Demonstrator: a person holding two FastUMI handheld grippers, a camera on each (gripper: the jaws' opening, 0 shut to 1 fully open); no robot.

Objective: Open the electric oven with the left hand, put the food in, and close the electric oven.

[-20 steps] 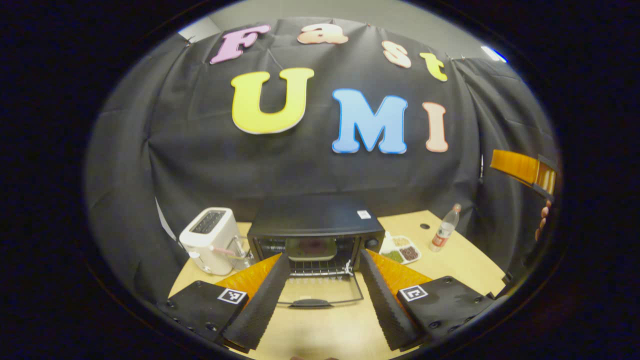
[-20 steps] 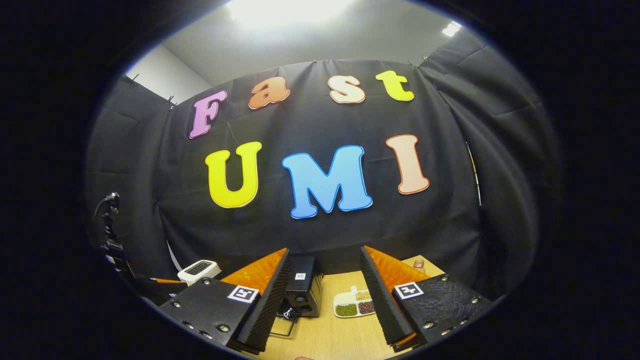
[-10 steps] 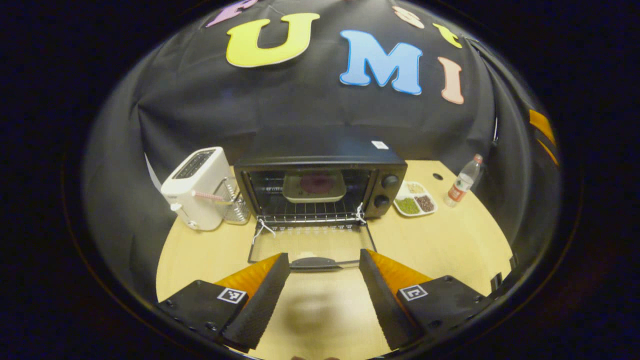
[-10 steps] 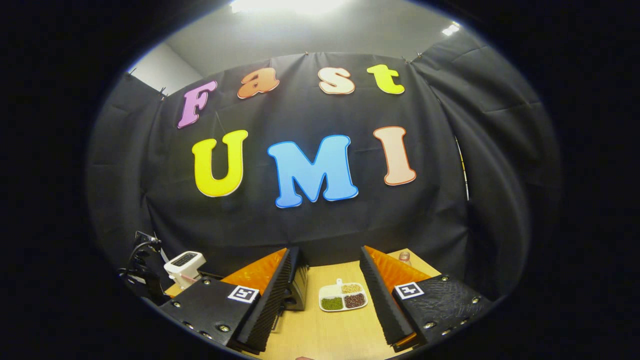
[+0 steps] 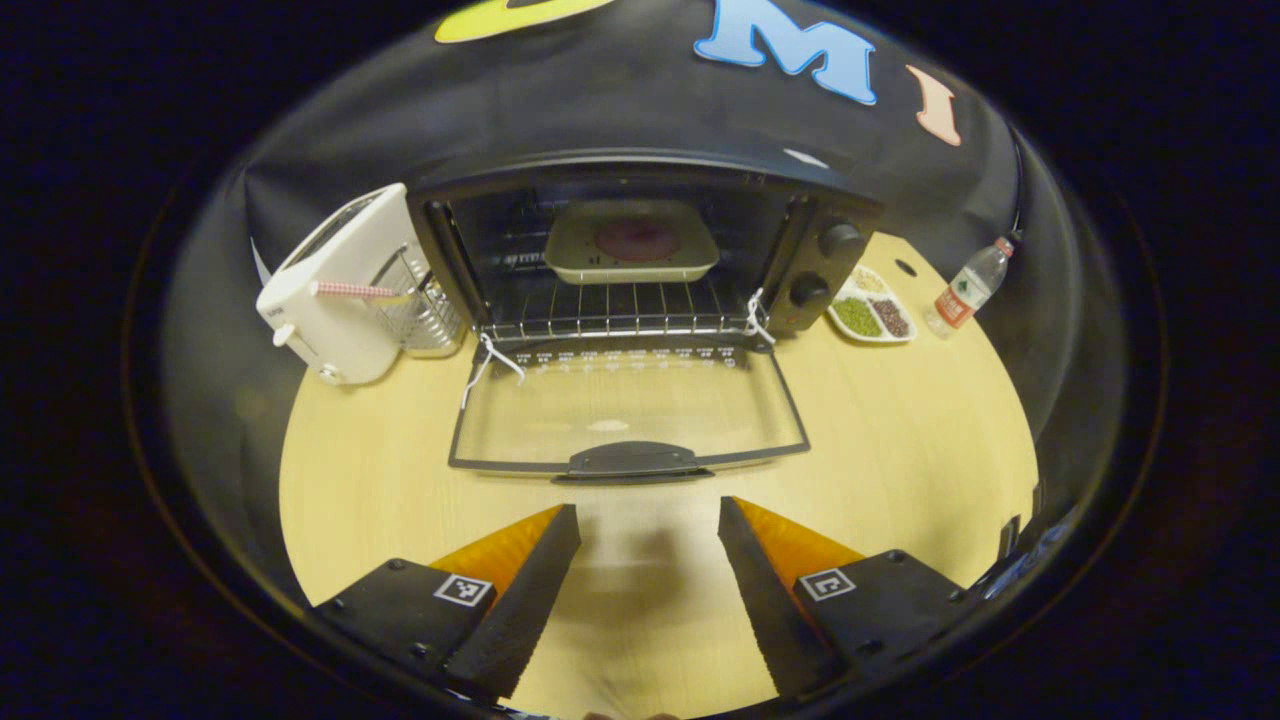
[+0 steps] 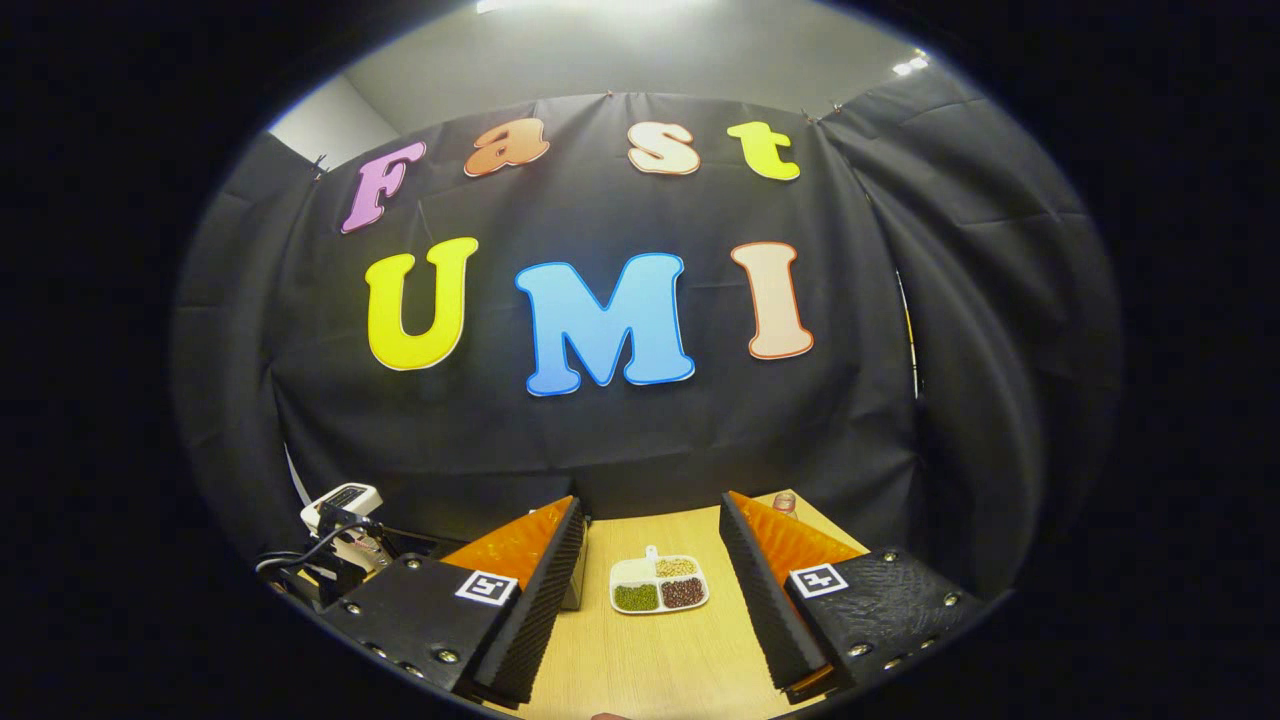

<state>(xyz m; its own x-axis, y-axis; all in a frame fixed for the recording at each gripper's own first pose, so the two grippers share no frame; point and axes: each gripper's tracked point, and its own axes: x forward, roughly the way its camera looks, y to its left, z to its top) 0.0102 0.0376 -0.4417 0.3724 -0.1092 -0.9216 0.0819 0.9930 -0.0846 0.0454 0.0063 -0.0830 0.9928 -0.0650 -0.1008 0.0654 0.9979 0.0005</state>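
Note:
In the left gripper view the black electric oven (image 5: 820, 190) stands at the back of the wooden table (image 5: 900, 440) with its glass door (image 5: 625, 405) folded flat down. A beige tray of food (image 5: 632, 243) rests on the wire rack inside. The door's dark handle (image 5: 630, 460) lies just ahead of my left gripper (image 5: 648, 520), which is open and holds nothing. My right gripper (image 6: 650, 515) is open too, raised above the table's right part, with a sliver of the oven (image 6: 575, 585) beside its left finger.
A white toaster (image 5: 330, 290) and a wire holder (image 5: 420, 310) stand left of the oven. A divided dish of beans (image 5: 868, 312) (image 6: 657, 587) and a plastic bottle (image 5: 965, 290) sit to its right. The other gripper's cables (image 6: 320, 560) show at the left of the right gripper view.
My left gripper has tilted down and come closer to the open oven door, so the handle now lies just ahead of its fingers. The right gripper has turned slightly right, away from the oven.

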